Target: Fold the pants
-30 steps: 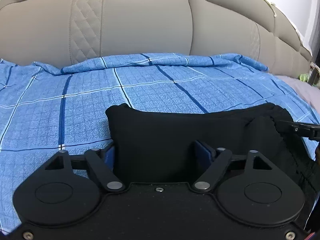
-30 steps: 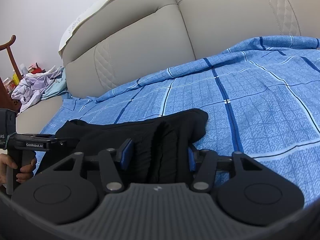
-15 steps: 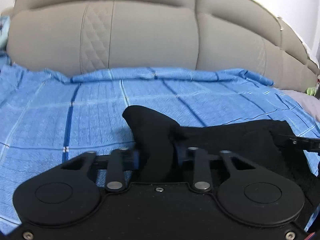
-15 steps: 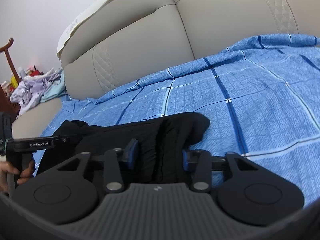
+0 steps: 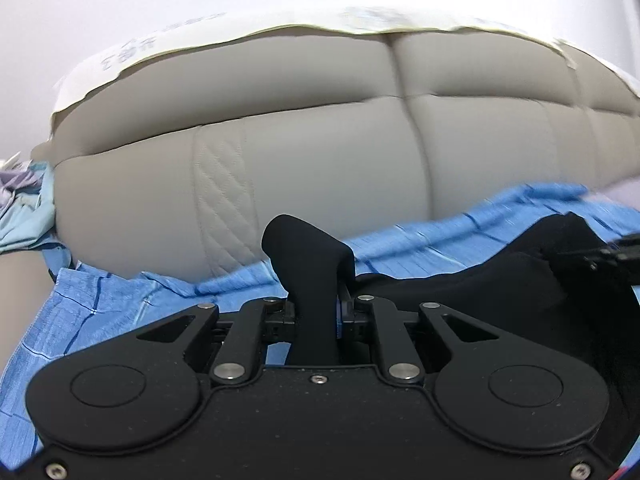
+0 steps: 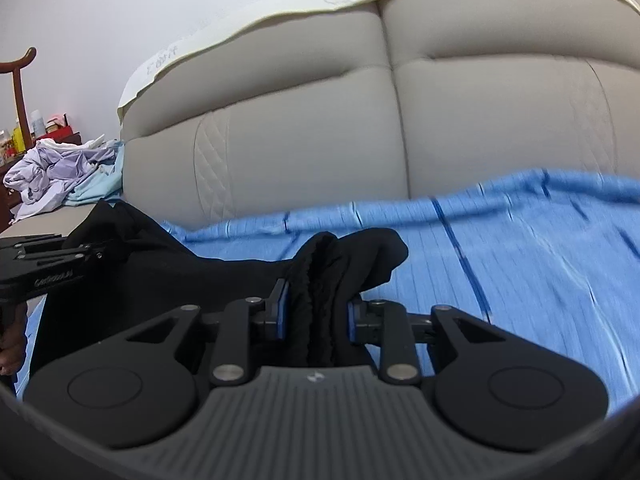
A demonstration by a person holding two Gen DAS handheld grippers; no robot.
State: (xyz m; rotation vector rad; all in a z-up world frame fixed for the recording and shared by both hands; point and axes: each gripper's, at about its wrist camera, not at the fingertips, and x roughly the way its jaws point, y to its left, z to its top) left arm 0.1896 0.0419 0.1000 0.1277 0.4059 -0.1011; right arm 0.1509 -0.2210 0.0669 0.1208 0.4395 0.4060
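Note:
The black pants [image 5: 500, 292] hang stretched between my two grippers above the blue checked bedsheet [image 5: 120, 296]. My left gripper [image 5: 318, 312] is shut on one corner of the pants, and a black tip of cloth sticks up past its fingers. My right gripper [image 6: 316, 312] is shut on a bunched fold of the pants [image 6: 344, 256]. The left gripper also shows at the left edge of the right wrist view [image 6: 44, 268], with cloth draped from it. The right gripper shows at the right edge of the left wrist view [image 5: 616, 256].
The beige padded headboard [image 6: 360, 120] rises close behind the bedsheet [image 6: 520, 248]. A heap of pale clothes [image 6: 60, 172] lies at the far left beside a wooden stand with small items [image 6: 24, 120]. A white wall is above.
Both grippers closed on the pants and lifted them off the sheet. Both views have tilted up toward the headboard, and the pants' edge is now raised and stretched between them.

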